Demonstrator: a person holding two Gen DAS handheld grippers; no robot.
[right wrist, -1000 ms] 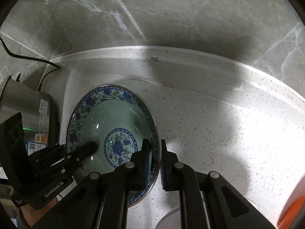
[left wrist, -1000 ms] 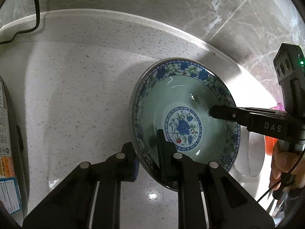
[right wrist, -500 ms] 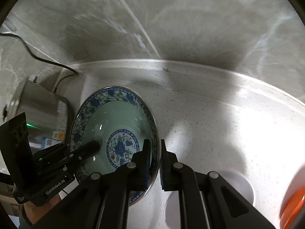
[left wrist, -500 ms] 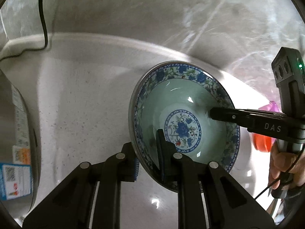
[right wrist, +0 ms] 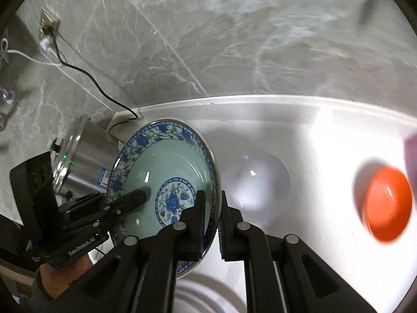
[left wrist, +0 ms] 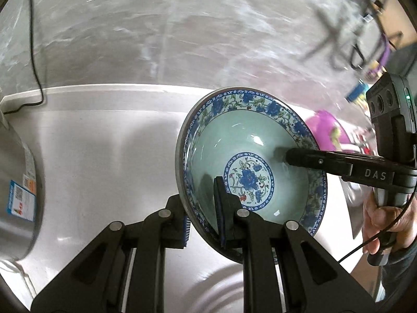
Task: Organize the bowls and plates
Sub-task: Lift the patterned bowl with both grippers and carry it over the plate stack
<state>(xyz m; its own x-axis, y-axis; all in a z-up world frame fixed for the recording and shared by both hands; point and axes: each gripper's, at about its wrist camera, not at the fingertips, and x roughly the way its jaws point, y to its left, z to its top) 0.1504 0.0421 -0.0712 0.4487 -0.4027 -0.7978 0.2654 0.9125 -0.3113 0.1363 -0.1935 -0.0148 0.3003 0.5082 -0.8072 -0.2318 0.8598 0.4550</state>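
We count one floral bowl [left wrist: 250, 161], held above the counter [left wrist: 104, 156], its rim pinched by both the left gripper [left wrist: 203, 214] and the right gripper [right wrist: 211, 216]. We see one steel pot [right wrist: 86, 151]. Only the right view shows one orange bowl [right wrist: 385, 206] and one clear bowl [right wrist: 255, 180].

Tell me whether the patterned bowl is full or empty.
Empty: the patterned bowl shows its bare green inside and flower centre, held by both tongs on its rim.
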